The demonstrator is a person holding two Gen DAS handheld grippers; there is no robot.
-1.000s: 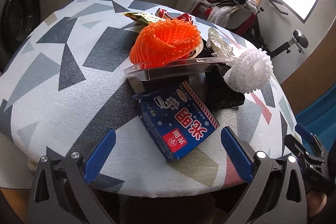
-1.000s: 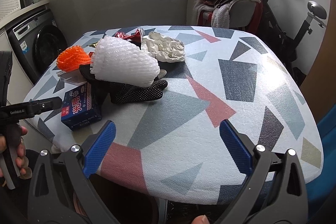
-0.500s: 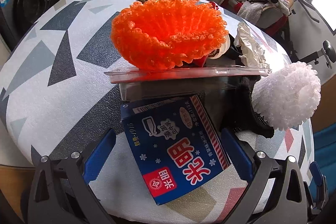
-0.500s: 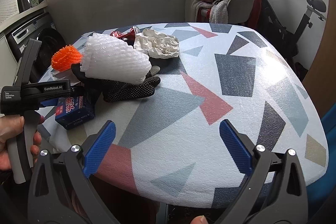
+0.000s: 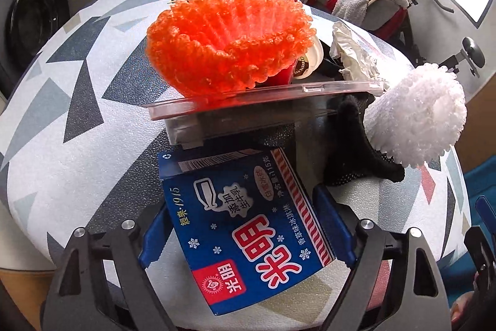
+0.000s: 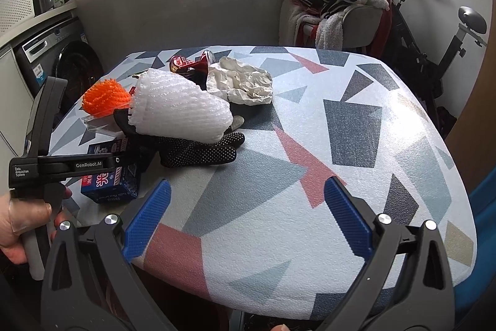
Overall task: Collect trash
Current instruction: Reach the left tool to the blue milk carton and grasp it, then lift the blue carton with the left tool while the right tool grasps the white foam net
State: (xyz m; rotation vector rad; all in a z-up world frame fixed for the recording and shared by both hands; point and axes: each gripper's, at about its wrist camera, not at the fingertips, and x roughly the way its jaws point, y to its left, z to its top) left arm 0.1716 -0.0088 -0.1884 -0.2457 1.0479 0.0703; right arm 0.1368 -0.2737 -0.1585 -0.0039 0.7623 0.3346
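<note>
I see my left gripper [image 5: 245, 225] spread open with the blue carton [image 5: 248, 225] lying between its pads, while my right gripper [image 6: 246, 214] hangs open over bare tabletop [image 6: 341, 151].

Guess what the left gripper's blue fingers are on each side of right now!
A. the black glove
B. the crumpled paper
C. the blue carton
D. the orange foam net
C: the left gripper has one blue finger on each side of the blue carton.
</note>
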